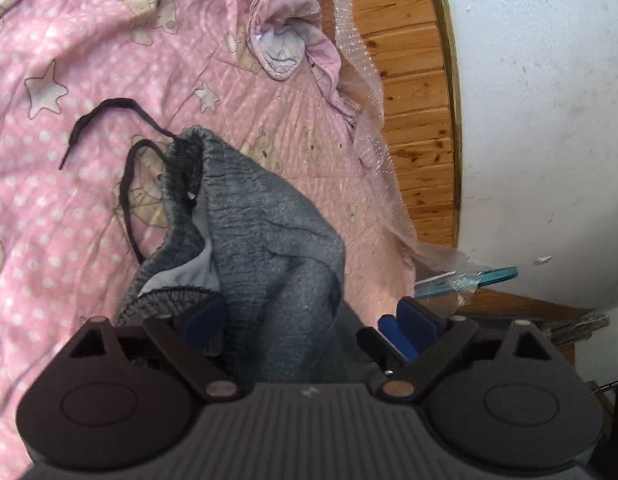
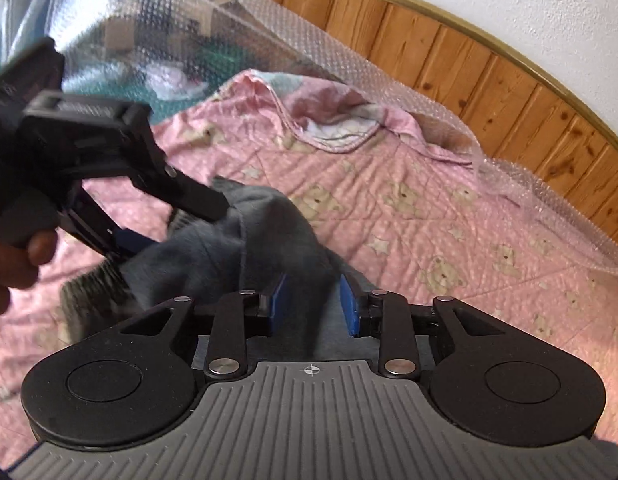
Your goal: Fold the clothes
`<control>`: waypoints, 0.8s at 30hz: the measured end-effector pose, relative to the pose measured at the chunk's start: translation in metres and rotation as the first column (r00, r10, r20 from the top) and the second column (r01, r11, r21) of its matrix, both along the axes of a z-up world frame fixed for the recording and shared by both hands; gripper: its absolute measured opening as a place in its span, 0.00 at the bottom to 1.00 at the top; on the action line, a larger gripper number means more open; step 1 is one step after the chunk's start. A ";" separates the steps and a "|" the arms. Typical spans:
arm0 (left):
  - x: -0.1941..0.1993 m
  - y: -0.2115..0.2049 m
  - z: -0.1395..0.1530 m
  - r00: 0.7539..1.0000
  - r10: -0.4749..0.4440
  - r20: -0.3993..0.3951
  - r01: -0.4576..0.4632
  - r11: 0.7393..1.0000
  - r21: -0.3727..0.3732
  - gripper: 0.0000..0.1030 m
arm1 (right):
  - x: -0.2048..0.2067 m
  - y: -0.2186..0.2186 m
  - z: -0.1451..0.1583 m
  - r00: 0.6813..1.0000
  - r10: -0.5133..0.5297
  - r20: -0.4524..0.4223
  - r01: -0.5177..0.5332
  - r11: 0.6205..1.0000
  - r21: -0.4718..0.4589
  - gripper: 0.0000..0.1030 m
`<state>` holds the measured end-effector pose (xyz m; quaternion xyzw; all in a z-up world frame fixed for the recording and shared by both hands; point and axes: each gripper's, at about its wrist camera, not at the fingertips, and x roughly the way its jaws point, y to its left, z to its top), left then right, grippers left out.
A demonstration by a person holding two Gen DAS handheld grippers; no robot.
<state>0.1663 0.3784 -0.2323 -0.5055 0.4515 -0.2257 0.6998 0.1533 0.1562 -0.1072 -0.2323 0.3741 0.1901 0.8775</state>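
Observation:
A grey knit garment [image 1: 269,216] with a ribbed waistband and a black drawstring [image 1: 125,188] lies bunched on a pink quilt [image 1: 69,240]. My left gripper [image 1: 307,318] stands wide open, and a fold of the grey cloth runs up between its blue pads without being pinched. In the right wrist view the left gripper [image 2: 177,228] reaches in from the left, held by a hand [image 2: 9,264]. My right gripper [image 2: 314,306] is narrowed around another fold of the garment [image 2: 277,240]. The cloth lies between its blue pads, with a slight gap showing at the right pad.
The quilt [image 2: 429,240] has bears and stars, with a turned-back corner [image 1: 281,48] at the far side. A bubble-wrap sheet [image 2: 349,60] drapes along the quilt's far edge. Behind it are wooden wall panels [image 1: 409,80] and a white wall [image 1: 549,120].

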 end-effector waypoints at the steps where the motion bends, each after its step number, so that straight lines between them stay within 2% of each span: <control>1: 0.004 -0.001 0.005 1.000 0.004 0.008 -0.004 1.000 -0.016 0.92 | 0.004 -0.004 0.002 1.000 0.006 0.015 -0.006 1.000 -0.016 0.25; 2: 0.009 -0.002 0.010 1.000 0.007 0.017 -0.007 0.999 -0.031 0.91 | 0.006 -0.007 0.005 0.999 0.018 0.027 -0.017 0.999 -0.027 0.26; 4: 0.017 -0.004 0.025 0.998 -0.010 0.067 0.014 0.998 -0.066 0.91 | -0.006 -0.004 0.016 0.993 0.121 0.013 -0.122 0.992 0.020 0.27; 6: 0.026 -0.010 0.038 0.994 -0.044 0.103 0.054 0.995 -0.089 0.92 | -0.018 0.000 0.028 0.974 0.224 0.003 -0.224 0.972 0.069 0.46; 7: 0.030 -0.015 0.041 0.992 -0.066 0.111 0.076 0.993 -0.087 0.92 | -0.024 0.002 0.032 0.962 0.272 -0.002 -0.271 0.959 0.086 0.59; 8: 0.034 -0.020 0.044 0.989 -0.087 0.118 0.097 0.992 -0.084 0.92 | -0.029 0.011 0.023 0.954 0.301 -0.021 -0.299 0.952 0.061 0.62; 10: 0.042 -0.029 0.048 0.985 -0.115 0.127 0.123 0.991 -0.057 0.92 | -0.038 0.029 0.005 0.935 0.350 -0.060 -0.350 0.937 0.011 0.58; 12: 0.043 -0.026 0.052 0.985 -0.106 0.133 0.111 0.993 -0.031 0.92 | -0.029 0.037 -0.021 0.939 0.327 -0.108 -0.332 0.943 -0.031 0.29; 13: 0.041 -0.021 0.054 0.986 -0.089 0.140 0.094 0.995 -0.027 0.92 | -0.021 0.036 -0.028 0.950 0.288 -0.121 -0.294 0.955 -0.041 0.04; 14: 0.039 -0.015 0.056 0.986 -0.077 0.149 0.082 0.996 -0.032 0.92 | -0.012 0.028 -0.026 0.966 0.237 -0.102 -0.241 0.970 -0.026 0.03; 16: 0.030 -0.002 0.055 0.987 -0.050 0.152 0.055 0.998 -0.034 0.92 | 0.007 -0.001 -0.007 0.987 0.124 -0.104 -0.112 0.987 0.119 0.02; 17: 0.027 0.004 0.054 0.988 -0.038 0.147 0.043 0.999 -0.031 0.94 | 0.017 -0.017 0.003 0.991 0.065 -0.119 -0.041 0.979 0.199 0.02; 19: 0.022 0.005 0.045 0.991 -0.046 0.124 0.049 0.999 -0.023 0.94 | 0.039 -0.051 0.015 0.982 -0.038 -0.183 0.100 0.934 0.342 0.02; 21: 0.021 -0.001 0.038 0.992 -0.076 0.100 0.075 0.997 0.015 0.94 | 0.061 -0.085 0.015 0.955 -0.127 -0.269 0.244 0.853 0.462 0.02; 24: 0.017 -0.022 0.030 0.985 -0.142 0.097 0.135 0.988 0.073 0.94 | 0.081 -0.117 0.000 0.897 -0.207 -0.391 0.406 0.736 0.542 0.02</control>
